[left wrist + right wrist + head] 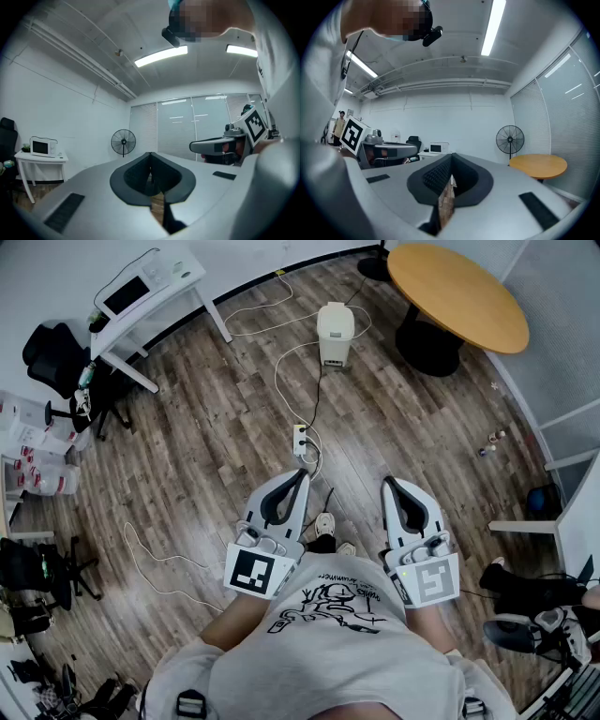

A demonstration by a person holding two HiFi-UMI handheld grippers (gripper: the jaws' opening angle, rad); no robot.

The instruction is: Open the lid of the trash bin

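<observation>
On the wood-plank floor [216,427], well ahead of both claws, stands the small cream plastic trash bin [336,334]. It is upright, with its rounded lid [336,317] down. From the steep head view the bin's front face is too small to make out in detail. A white cable [276,381] curves past the bin's left side to a white power strip [301,439] that lies between the bin and the person. Right of the bin stands a round tan-topped bench [459,296], its upper edge cut off by the frame. Left of the bin and further off, a white bench [187,273] carries a white microwave [131,293].

The left claw [298,476] and the right claw [390,484] are held side by side close to the person's chest. Both are well apart from the bin and point toward it. A pale grey printed T-shirt [328,652] hides their rear ends and the hands that hold them.

In the left gripper view the left claw [151,154] has its dark ribbed pads pressed together at the tip with nothing between them. Only a sliver of floor shows through the slit lower down. The right gripper view shows the same: the right claw [452,157] is pinched together and empty.

Neither gripper view shows the bin. The claws' own grey bodies block the floor, leaving walls, ceiling lights and a black pedestal fan [123,140].
</observation>
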